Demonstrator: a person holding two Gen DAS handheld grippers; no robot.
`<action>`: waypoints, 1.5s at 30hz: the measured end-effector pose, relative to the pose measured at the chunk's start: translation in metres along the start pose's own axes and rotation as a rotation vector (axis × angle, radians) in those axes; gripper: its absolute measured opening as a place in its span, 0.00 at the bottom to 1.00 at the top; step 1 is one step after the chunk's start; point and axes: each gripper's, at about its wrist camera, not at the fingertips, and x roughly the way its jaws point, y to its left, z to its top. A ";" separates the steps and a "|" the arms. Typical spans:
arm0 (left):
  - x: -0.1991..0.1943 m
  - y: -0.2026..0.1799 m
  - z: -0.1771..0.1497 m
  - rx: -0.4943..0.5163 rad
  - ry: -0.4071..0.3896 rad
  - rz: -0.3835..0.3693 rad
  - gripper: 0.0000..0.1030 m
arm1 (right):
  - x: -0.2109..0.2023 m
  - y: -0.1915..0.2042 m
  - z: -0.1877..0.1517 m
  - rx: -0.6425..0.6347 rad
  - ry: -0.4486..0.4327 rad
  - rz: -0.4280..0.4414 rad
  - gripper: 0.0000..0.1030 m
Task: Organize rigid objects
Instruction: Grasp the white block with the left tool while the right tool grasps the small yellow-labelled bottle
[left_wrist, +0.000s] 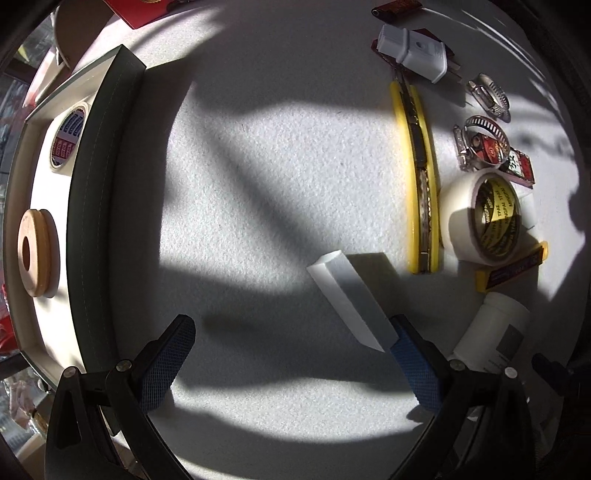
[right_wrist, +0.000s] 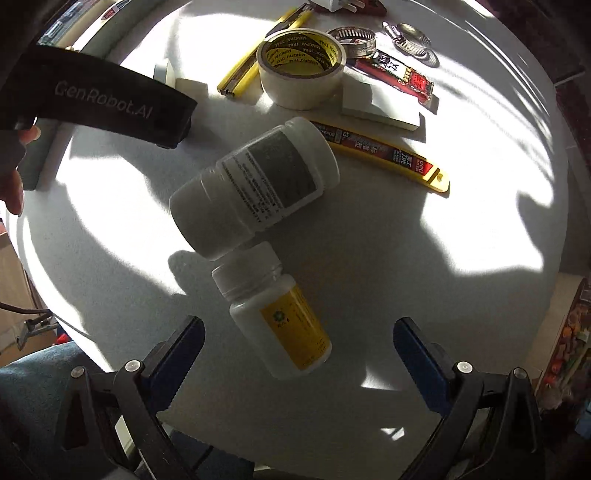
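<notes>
In the left wrist view my left gripper (left_wrist: 291, 347) is open and empty above the white table (left_wrist: 258, 166). A white block (left_wrist: 351, 299) lies just ahead of its right finger. A green-walled box (left_wrist: 96, 192) at the left holds a tape roll (left_wrist: 68, 136) and a wooden ring (left_wrist: 35, 253). In the right wrist view my right gripper (right_wrist: 299, 347) is open, with a yellow-labelled white bottle (right_wrist: 284, 317) lying between its fingers. A larger white bottle (right_wrist: 255, 192) lies just beyond, touching it.
A white tape roll (right_wrist: 301, 68), a yellow utility knife (left_wrist: 421, 177), a yellow blade case (right_wrist: 388, 155), two hose clamps (left_wrist: 484, 136), a white plug (left_wrist: 413, 50), a red packet (right_wrist: 397, 74) and a white pad (right_wrist: 380, 105) lie on the table. The other gripper's black body (right_wrist: 103, 103) crosses the upper left.
</notes>
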 end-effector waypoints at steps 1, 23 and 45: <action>0.000 0.003 0.001 -0.022 0.011 -0.012 1.00 | 0.002 0.003 0.003 -0.016 0.003 0.001 1.00; -0.019 0.029 -0.021 -0.266 0.077 -0.071 1.00 | 0.004 0.016 0.009 -0.099 -0.011 0.030 0.92; -0.117 0.033 -0.036 0.199 0.057 -0.225 0.10 | -0.044 -0.036 -0.005 0.303 -0.043 0.185 0.36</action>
